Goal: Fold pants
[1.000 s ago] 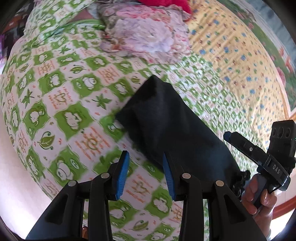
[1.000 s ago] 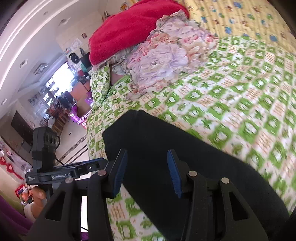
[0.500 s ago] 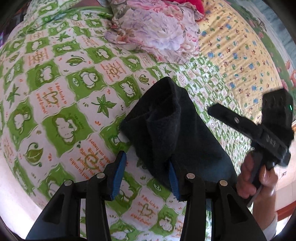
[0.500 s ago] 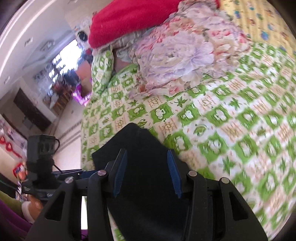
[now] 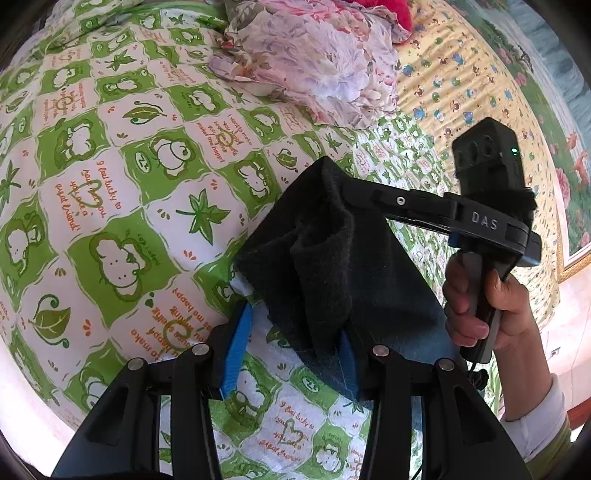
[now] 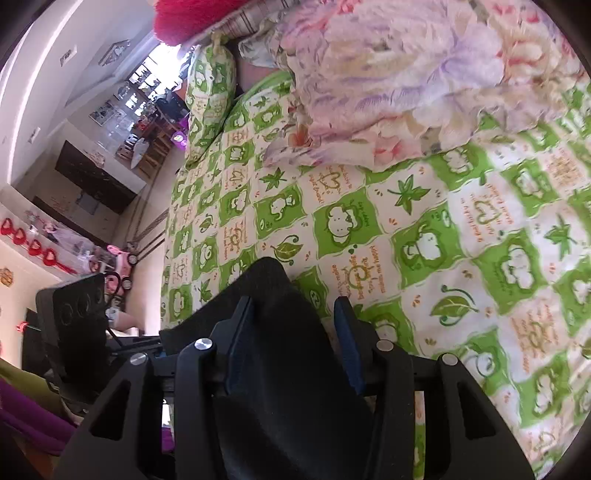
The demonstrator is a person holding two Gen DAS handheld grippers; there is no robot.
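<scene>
The dark pants (image 5: 343,258) lay folded on the green-checked bedspread (image 5: 122,192). The left gripper (image 5: 291,343) was open beside their near edge; the right gripper (image 6: 291,332) straddled them, grip unclear.

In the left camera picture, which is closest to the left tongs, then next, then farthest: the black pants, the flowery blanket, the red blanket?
1. Black pants, right at the left tongs.
2. Flowery blanket, farther up the bed.
3. Red blanket, at the top edge behind it.

A home bedroom. A bed (image 6: 461,236) carries a green cartoon-print sheet, a floral quilt (image 6: 406,74) and a red blanket (image 6: 184,18). Beyond it stand a dark cabinet (image 6: 96,181) and a pink toy car (image 6: 122,262).
</scene>
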